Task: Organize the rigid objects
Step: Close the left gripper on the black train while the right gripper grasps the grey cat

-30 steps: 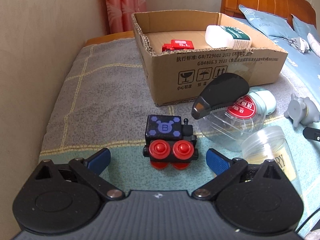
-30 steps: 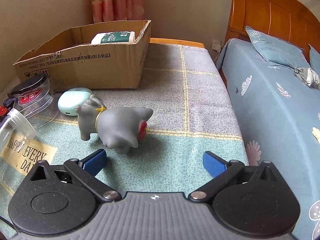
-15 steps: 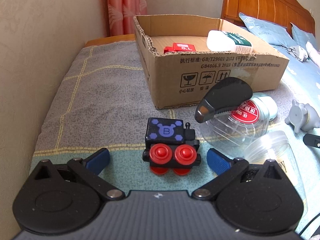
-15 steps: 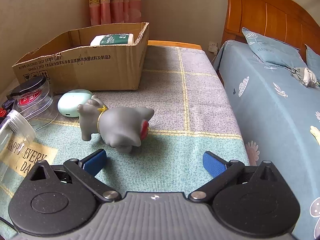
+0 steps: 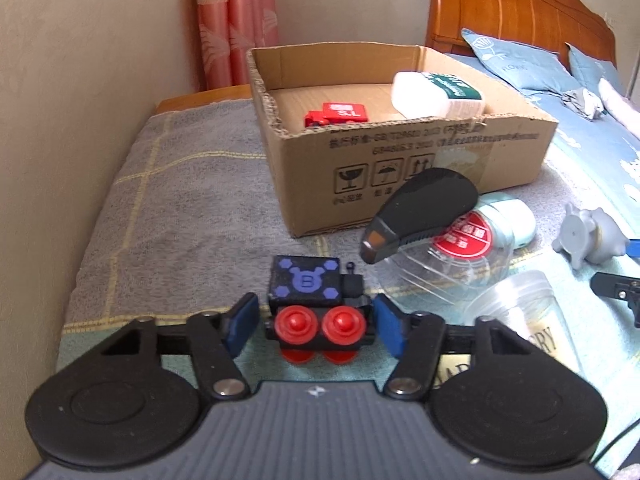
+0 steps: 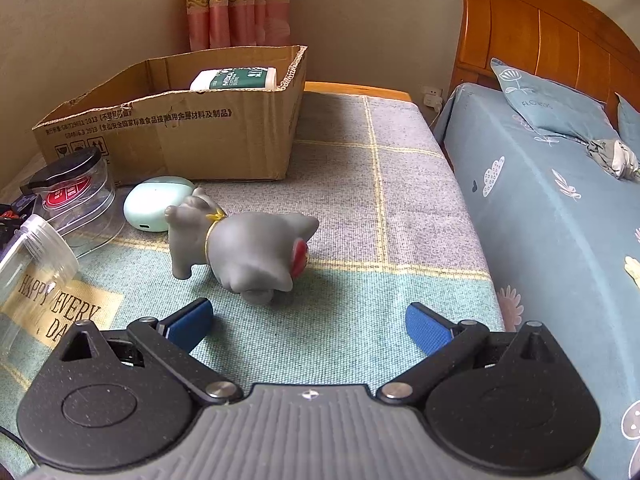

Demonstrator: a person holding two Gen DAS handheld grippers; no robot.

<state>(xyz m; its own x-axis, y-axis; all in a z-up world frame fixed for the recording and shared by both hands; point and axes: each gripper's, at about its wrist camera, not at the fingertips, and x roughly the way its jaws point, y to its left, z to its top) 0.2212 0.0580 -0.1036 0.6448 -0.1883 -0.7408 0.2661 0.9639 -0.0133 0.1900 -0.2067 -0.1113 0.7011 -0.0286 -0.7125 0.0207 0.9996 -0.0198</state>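
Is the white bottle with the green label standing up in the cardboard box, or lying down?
Lying down. The white bottle rests on its side inside the cardboard box, its label facing up, leaning against the box's right wall.

left gripper [image 5: 316,326]: ribbed grey housing, small pale emblem at top centre; two matte black round discs, one each side; black linkage bars with triangular cutouts; silver pivot screws; blue textured fingertips [image 5: 241,323]. thin dark cable at lower right edge.
right gripper [image 6: 308,322]: same build, grey ribbed body, black speckled discs, silver screws, blue pads [image 6: 426,328]. black cable at lower left corner.
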